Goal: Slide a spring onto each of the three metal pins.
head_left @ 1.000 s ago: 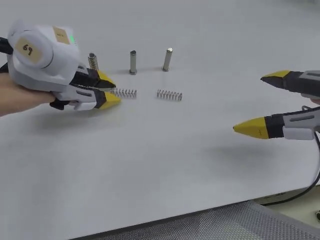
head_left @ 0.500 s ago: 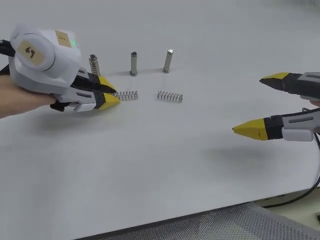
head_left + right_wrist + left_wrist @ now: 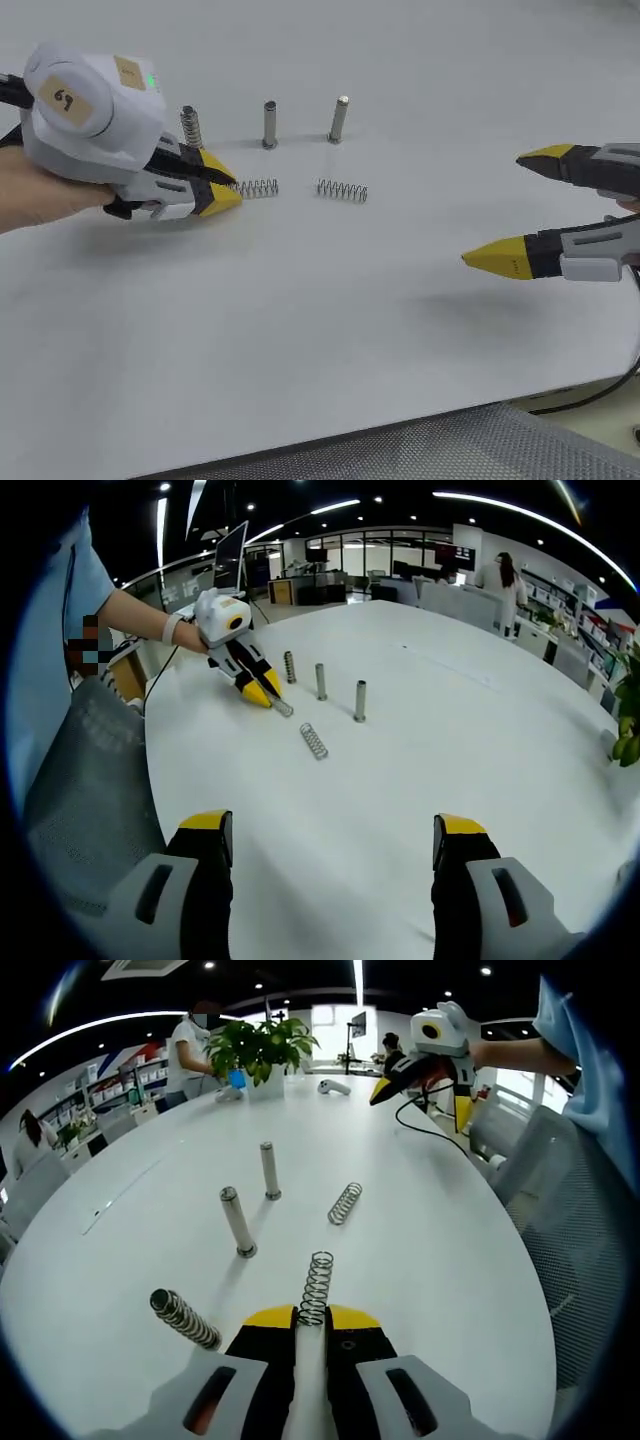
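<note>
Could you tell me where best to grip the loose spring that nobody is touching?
Pinch the free spring across its coils, near the end facing the open right hand-held gripper, coming from above. It lies flat on its side, so the far end probably stays open for a bare pin.

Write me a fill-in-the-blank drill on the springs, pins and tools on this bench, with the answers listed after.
1. The left tool is shut on the end of the near spring, which lies on the ___.
2. The right tool has its jaws ___.
3. In the head view, the fitted spring sits on the ___ of the three pins.
Answers: table; open; leftmost.
</note>
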`<state>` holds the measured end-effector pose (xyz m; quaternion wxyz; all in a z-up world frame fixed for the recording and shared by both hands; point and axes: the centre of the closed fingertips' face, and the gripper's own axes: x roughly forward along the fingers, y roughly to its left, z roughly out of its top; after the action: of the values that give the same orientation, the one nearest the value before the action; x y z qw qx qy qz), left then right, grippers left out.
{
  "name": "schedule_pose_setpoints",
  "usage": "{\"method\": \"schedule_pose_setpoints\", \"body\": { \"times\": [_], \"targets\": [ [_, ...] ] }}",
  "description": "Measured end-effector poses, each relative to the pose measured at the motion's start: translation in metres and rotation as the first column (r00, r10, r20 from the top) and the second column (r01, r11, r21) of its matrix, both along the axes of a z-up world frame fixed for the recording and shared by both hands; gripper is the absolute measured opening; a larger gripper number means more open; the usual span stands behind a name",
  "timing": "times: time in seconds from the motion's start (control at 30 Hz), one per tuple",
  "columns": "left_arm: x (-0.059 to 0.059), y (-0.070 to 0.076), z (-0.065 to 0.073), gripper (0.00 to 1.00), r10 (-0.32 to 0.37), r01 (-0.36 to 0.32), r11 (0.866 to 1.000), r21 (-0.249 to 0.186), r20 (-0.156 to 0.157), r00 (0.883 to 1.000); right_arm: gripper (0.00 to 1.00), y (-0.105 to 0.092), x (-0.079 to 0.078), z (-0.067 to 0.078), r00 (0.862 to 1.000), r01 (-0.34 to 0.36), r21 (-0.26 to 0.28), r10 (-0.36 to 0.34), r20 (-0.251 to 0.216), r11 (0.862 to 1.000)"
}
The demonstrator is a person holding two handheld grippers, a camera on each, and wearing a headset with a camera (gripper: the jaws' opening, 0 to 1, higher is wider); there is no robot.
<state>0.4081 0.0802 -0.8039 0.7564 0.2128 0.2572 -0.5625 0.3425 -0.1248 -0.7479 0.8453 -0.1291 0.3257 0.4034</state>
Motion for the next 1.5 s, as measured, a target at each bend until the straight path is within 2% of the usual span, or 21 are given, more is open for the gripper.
{"method": "schedule_pose_setpoints", "body": {
  "times": [0.2,0.3,0.6,0.83,1.03,1.3,1.5],
  "targets": [
    [-0.001,0.0,0.0,0.02,0.004,-0.004,1.0,0.01,0.006,1.0,0.81,0.002,-0.001,0.001,1.0,-0.002,0.002,0.002,0.0,1.0],
    [-0.001,0.0,0.001,0.02,0.016,-0.016,1.0,0.005,-0.002,1.0,0.8,0.002,0.0,0.002,1.0,-0.004,0.002,0.004,0.001,1.0],
    [-0.001,-0.001,0.006,0.02,0.022,-0.022,1.0,-0.01,0.0,1.0,0.8,0.004,0.0,0.002,1.0,-0.009,-0.001,0.009,0.001,1.0],
    [-0.005,0.0,0.018,0.02,0.018,-0.018,1.0,-0.025,0.016,1.0,0.8,0.008,0.0,0.004,1.0,-0.018,0.001,0.018,0.004,1.0],
    [-0.007,0.0,0.03,0.02,0.035,-0.034,0.998,-0.056,0.022,0.999,0.79,0.013,0.004,0.009,0.999,-0.036,0.002,0.036,0.015,0.999],
    [-0.019,0.0,0.039,0.02,0.039,-0.037,0.997,-0.067,0.033,0.999,0.78,0.021,0.006,0.018,0.997,-0.074,0.004,0.074,0.031,0.997],
    [-0.035,0.002,0.045,0.02,0.036,-0.034,0.997,-0.069,0.036,0.999,0.77,0.027,0.004,0.024,0.994,-0.102,0.006,0.102,0.041,0.995]
  ]
}}
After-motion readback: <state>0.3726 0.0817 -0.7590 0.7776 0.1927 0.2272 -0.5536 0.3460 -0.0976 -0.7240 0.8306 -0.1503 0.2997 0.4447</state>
